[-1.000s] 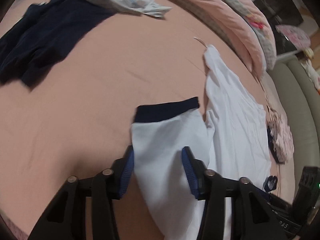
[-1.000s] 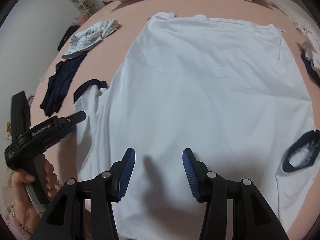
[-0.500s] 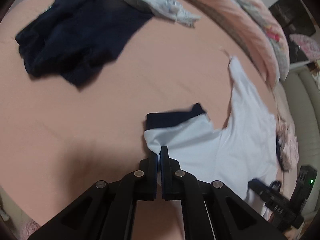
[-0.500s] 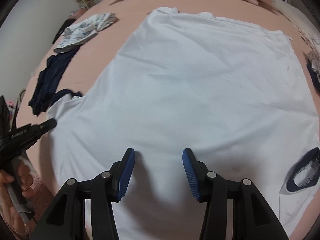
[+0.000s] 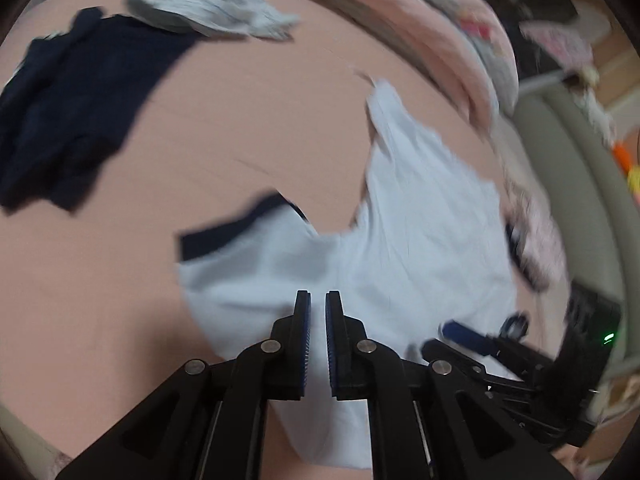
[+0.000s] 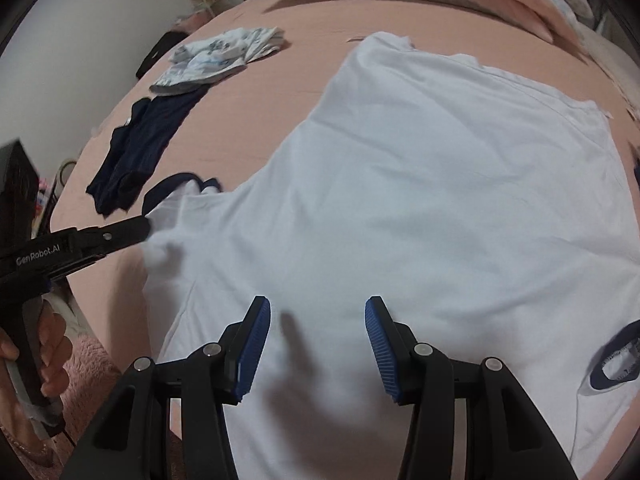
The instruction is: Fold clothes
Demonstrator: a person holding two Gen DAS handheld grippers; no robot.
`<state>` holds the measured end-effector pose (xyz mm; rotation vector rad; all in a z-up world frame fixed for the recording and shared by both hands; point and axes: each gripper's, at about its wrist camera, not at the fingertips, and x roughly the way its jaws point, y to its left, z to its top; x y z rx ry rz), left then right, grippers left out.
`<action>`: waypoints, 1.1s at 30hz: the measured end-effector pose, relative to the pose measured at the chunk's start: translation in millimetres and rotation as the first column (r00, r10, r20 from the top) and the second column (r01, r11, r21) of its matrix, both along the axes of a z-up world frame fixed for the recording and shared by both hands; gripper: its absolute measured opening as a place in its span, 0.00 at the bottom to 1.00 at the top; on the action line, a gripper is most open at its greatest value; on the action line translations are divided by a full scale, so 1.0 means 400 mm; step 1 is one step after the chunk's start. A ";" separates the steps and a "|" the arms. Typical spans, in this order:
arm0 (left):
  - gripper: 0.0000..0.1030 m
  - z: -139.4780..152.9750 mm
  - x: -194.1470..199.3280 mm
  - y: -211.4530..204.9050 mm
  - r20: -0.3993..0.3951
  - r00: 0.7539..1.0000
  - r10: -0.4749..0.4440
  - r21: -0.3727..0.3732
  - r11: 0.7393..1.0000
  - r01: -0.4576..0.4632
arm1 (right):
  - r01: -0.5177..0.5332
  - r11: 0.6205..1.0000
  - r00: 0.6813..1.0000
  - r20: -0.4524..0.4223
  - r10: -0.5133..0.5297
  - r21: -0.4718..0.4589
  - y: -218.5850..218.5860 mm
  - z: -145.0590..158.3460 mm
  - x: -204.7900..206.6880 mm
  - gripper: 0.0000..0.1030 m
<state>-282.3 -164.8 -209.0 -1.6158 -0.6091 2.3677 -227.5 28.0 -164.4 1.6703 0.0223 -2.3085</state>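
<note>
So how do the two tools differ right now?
The left tool is nearly shut, pinching the white shirt at its sleeve; the right tool is open and holds nothing, over the shirt's near edge. Both have blue pads on black fingers.

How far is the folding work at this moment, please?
Early. Done: the white T-shirt lies spread flat on the pink bed. In hand: the left gripper pinches its navy-trimmed sleeve; the right gripper hovers open. Left: every fold, plus the navy garment and patterned garment.
</note>
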 end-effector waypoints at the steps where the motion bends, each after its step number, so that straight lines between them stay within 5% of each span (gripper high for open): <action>1: 0.06 -0.018 -0.009 0.015 0.017 1.000 -0.011 -0.018 1.000 0.012 | -0.006 1.000 1.000 -0.002 0.006 0.002 -0.007 0.002 0.003 0.48; 7: 0.06 -0.035 0.012 0.030 0.039 0.998 -0.045 -0.174 0.983 0.051 | -0.045 0.999 0.999 -0.013 0.045 0.017 -0.048 0.013 0.019 0.48; 16: 0.09 -0.035 -0.008 0.053 0.057 0.996 -0.075 -0.377 0.922 0.091 | 0.002 1.000 1.000 -0.005 -0.002 0.032 -0.009 0.021 0.028 0.48; 19: 0.20 -0.035 -0.015 0.028 0.064 0.997 -0.051 -0.425 0.902 0.074 | 0.019 0.999 1.000 -0.003 -0.019 0.036 0.005 0.023 0.030 0.48; 22: 0.41 -0.025 -0.016 0.010 0.062 0.998 -0.025 -0.494 0.868 0.052 | 0.036 0.999 0.999 0.000 -0.036 0.041 0.019 0.026 0.033 0.48; 27: 0.41 0.016 -0.003 0.055 0.001 0.995 -0.100 -0.349 0.933 0.094 | 0.014 1.000 0.998 -0.061 -0.012 0.027 0.001 0.071 0.038 0.48; 33: 0.41 -0.053 0.002 0.072 0.093 0.986 -0.138 -0.385 0.908 0.164 | -0.039 0.997 0.999 0.009 0.039 0.067 -0.046 0.000 0.054 0.48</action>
